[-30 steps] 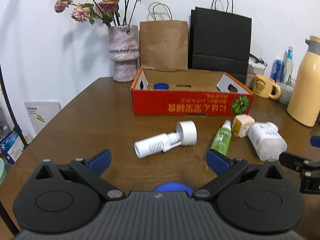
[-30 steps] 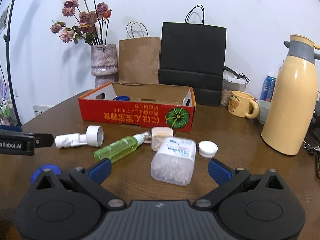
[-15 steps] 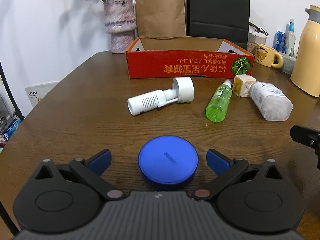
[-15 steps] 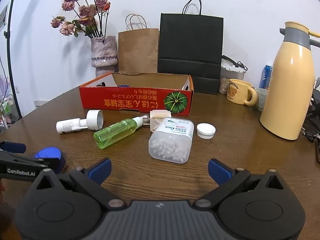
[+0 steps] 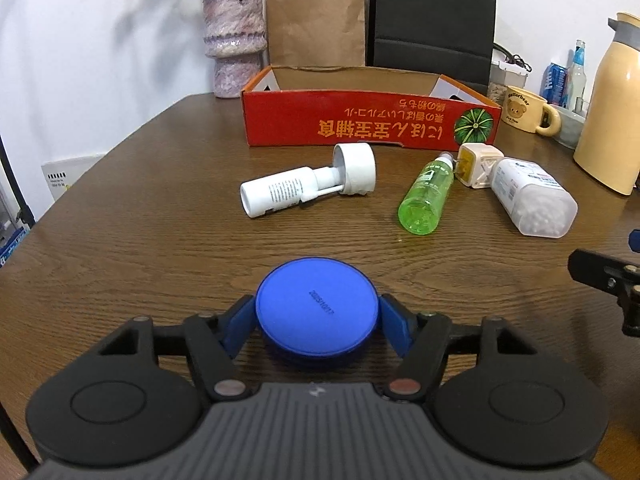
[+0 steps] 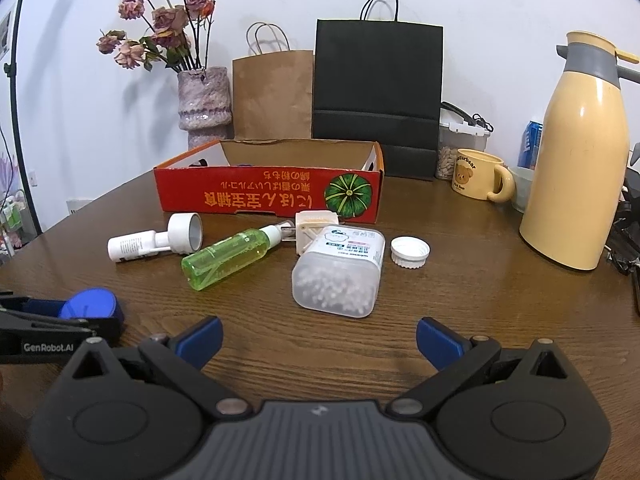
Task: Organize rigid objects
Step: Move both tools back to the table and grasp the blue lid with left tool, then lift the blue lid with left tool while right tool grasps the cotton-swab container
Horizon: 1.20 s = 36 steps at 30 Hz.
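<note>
My left gripper [image 5: 317, 322] is shut on a round blue tin [image 5: 317, 312] that rests on the wooden table; the tin also shows in the right wrist view [image 6: 93, 305]. Ahead lie a white spray bottle [image 5: 308, 187], a green bottle [image 5: 428, 197], a cream plug adapter [image 5: 478, 163] and a clear cotton-swab box [image 5: 530, 197]. A red cardboard tray [image 5: 370, 120] stands behind them. My right gripper [image 6: 318, 338] is open and empty, just short of the swab box [image 6: 340, 270]. A white cap [image 6: 410, 251] lies to its right.
A yellow thermos [image 6: 582, 156], a bear mug [image 6: 480, 180] and a can stand at the right. A flower vase [image 6: 205, 100], a brown bag [image 6: 273, 94] and a black bag [image 6: 378, 96] line the back wall.
My left gripper tilted down over the blue tin and its fingers closed on the tin's sides. My right gripper drew back slightly and stayed open.
</note>
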Available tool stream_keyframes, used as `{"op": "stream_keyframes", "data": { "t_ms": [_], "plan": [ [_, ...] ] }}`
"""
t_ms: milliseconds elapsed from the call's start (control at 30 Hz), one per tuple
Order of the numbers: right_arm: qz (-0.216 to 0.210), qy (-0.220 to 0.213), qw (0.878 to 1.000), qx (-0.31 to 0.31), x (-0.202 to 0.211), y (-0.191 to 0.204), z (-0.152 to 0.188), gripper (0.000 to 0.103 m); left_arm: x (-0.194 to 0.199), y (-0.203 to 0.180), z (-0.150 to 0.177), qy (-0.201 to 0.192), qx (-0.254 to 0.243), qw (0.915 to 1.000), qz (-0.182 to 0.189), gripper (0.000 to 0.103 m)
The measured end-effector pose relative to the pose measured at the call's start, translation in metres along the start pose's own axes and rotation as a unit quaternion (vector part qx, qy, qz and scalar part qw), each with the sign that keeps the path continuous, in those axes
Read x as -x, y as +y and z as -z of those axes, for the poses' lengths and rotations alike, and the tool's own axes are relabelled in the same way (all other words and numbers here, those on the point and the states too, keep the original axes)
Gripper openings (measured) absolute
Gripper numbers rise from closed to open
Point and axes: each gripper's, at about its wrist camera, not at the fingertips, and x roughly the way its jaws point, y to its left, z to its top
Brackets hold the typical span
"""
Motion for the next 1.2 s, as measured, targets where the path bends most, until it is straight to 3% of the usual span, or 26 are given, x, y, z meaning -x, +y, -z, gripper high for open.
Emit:
{"op": "stream_keyframes", "data": {
  "t_ms": [467, 933, 1200],
  "plan": [
    [0.012, 0.008, 1.000, 0.010, -0.014, 0.001, -0.007, 0.103, 0.012, 0.001, -0.026, -0.046, 0.000, 0.9990, -0.003, 0.068],
    [0.044, 0.027, 0.999, 0.003, -0.072, -0.006, -0.038, 0.103, 0.010, 0.003, -0.058, -0.075, 0.003, 0.9971, -0.012, 0.068],
    [0.054, 0.050, 0.997, -0.009, -0.104, -0.007, -0.044, 0.094, -0.001, 0.006, -0.066, -0.073, 0.008, 0.9972, -0.016, 0.068]
  ]
}}
